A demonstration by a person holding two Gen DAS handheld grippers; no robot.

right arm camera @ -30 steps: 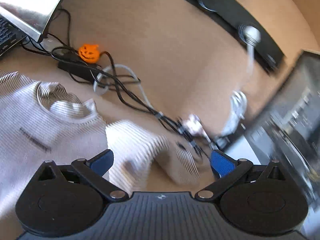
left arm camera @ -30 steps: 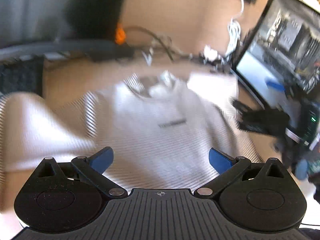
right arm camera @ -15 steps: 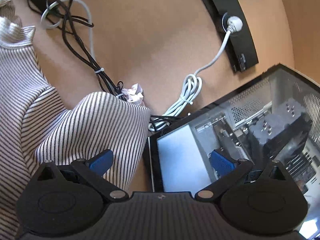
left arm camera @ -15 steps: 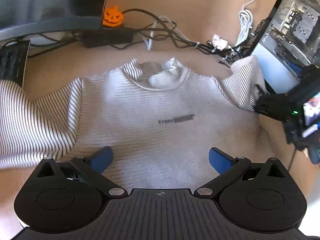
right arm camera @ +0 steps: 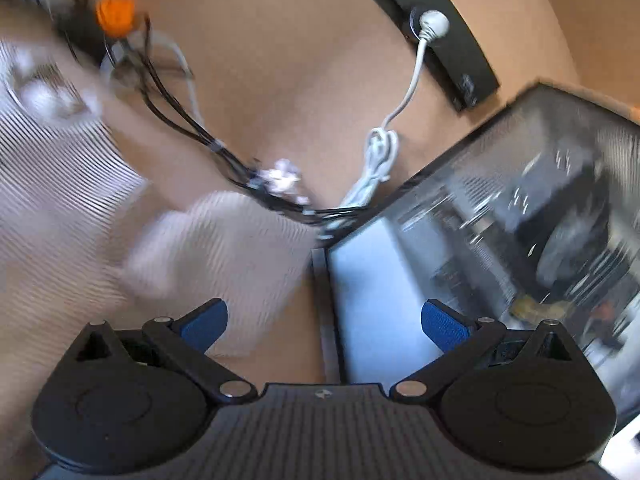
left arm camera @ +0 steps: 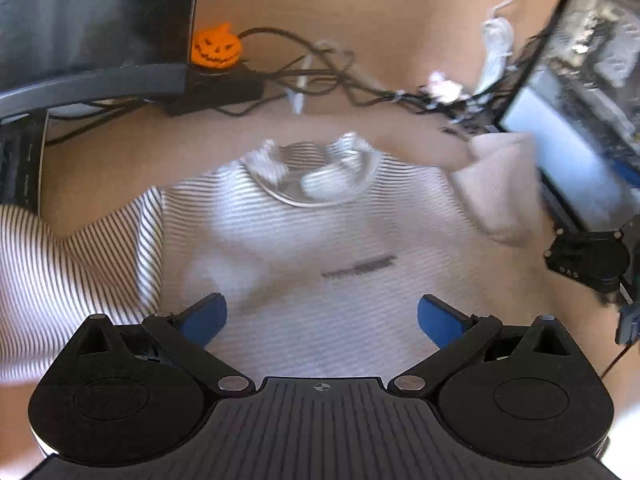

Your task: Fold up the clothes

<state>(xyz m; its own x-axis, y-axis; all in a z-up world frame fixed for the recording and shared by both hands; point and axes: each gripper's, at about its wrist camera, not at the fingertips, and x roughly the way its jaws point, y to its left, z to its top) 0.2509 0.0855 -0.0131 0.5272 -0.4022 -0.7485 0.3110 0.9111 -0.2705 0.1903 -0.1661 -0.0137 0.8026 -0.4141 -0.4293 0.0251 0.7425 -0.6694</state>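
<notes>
A white shirt with thin dark stripes lies front up on the tan desk, collar toward the far side. Its left sleeve spreads out to the left. Its right sleeve is bunched against a computer case, and shows as a blurred striped lump in the right wrist view. My left gripper hovers open over the shirt's lower chest, holding nothing. My right gripper is open above the sleeve's edge and the case's corner, also holding nothing. It shows as a black body at the right of the left wrist view.
A glass-sided computer case stands at the right. Tangled black and white cables and an orange pumpkin figure lie behind the collar. A monitor and a keyboard sit far left. A black power strip lies at the back.
My left gripper has edged closer over the shirt's chest. My right gripper has shifted and tilted, with more desk and cables in sight. Both stay open.
</notes>
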